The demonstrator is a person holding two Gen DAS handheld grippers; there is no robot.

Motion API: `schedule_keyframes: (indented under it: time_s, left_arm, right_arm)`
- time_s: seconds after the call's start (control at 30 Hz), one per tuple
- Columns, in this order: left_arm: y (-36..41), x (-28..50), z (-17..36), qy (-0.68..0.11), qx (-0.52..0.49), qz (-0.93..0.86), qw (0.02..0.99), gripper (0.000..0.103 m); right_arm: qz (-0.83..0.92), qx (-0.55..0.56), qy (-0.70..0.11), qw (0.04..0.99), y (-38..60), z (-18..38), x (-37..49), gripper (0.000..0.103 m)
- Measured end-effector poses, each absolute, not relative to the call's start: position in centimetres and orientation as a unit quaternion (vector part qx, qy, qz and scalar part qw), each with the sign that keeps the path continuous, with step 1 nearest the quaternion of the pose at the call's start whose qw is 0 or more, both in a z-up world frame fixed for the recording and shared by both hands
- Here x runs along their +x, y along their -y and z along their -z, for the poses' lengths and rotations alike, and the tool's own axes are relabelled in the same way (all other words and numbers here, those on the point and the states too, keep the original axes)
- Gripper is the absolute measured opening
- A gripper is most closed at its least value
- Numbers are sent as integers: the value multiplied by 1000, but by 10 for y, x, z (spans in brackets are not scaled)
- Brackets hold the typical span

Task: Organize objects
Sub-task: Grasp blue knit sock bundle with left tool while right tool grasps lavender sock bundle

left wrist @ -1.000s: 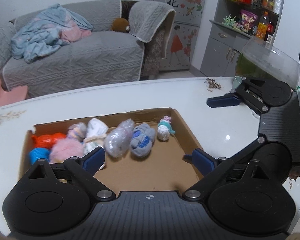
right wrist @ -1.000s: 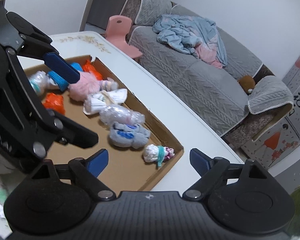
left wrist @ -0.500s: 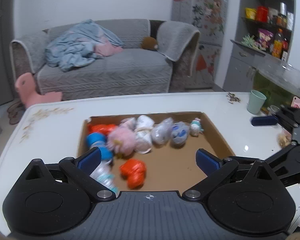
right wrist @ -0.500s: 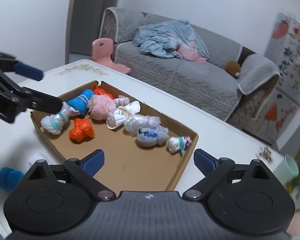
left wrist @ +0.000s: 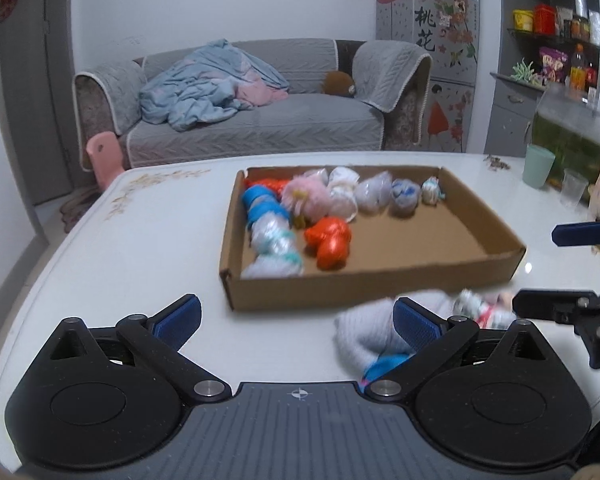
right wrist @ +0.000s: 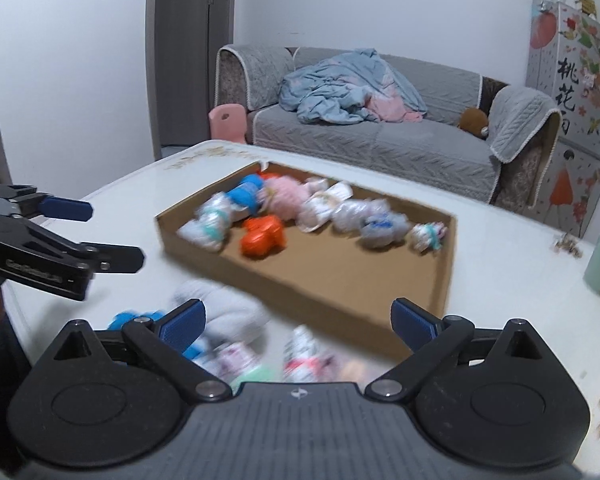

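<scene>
Cardboard tray (left wrist: 380,276), shallow, rectangular, brown corrugated, sits mid-table on the white glossy table (left wrist: 140,248). Inside it: soft rolled bundles in a row along the far wall — orange, pink fluffy bundle (left wrist: 305,196), white, clear-wrapped, grey-blue, small white-teal at the right end. Down its left wall: blue roll (left wrist: 260,204), then two pale plastic-wrapped bundles. Orange bundle (left wrist: 329,242) lies loose just inside those, near the tray's middle.

Outside the tray, just beside its near wall: grey-white knit bundle (left wrist: 360,332), a blue piece touching it, a small patterned bundle further right. All blurred.

Left gripper (left wrist: 296,322): jaws spread wide, have just been opening, nothing between the blue pads; its right finger overlaps the grey bundle in view, contact unclear. Right gripper (right wrist: 296,320): also wide, just been opening, gripping nothing; loose bundles lie below it.

Only the right wrist view shows more pastel bundles (right wrist: 300,356) near the tray's front wall, plus the door behind the pink chair (right wrist: 228,122). Only the left wrist view shows the shelf of jars and snacks, the fish tank and a clear cup (left wrist: 574,190) right of the tray. Mint cup (left wrist: 538,164), in both.

Behind the tray: grey quilted sofa (left wrist: 260,128) with a crumpled blue blanket, decorated cabinet, white walls.
</scene>
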State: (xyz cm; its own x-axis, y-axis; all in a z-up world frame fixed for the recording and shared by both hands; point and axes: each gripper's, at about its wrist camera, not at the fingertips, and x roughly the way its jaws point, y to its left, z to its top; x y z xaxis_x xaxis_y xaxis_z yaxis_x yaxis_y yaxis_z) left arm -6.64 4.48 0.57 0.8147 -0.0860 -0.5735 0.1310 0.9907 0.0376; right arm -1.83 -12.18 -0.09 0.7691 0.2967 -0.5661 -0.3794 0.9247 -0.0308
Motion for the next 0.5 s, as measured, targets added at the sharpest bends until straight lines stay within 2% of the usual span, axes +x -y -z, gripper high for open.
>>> schedule_keyframes:
  time_s: [0.33,0.5]
  left_arm:
    - [-39,-87,17,-302,66,63,949,103]
    - [-38,-87,27,-317,64,65,944,103]
  right_arm:
    - [-206,-108,-278,932,88,35,-53,97]
    - [-210,-126,-273,930,78,43,-61,88]
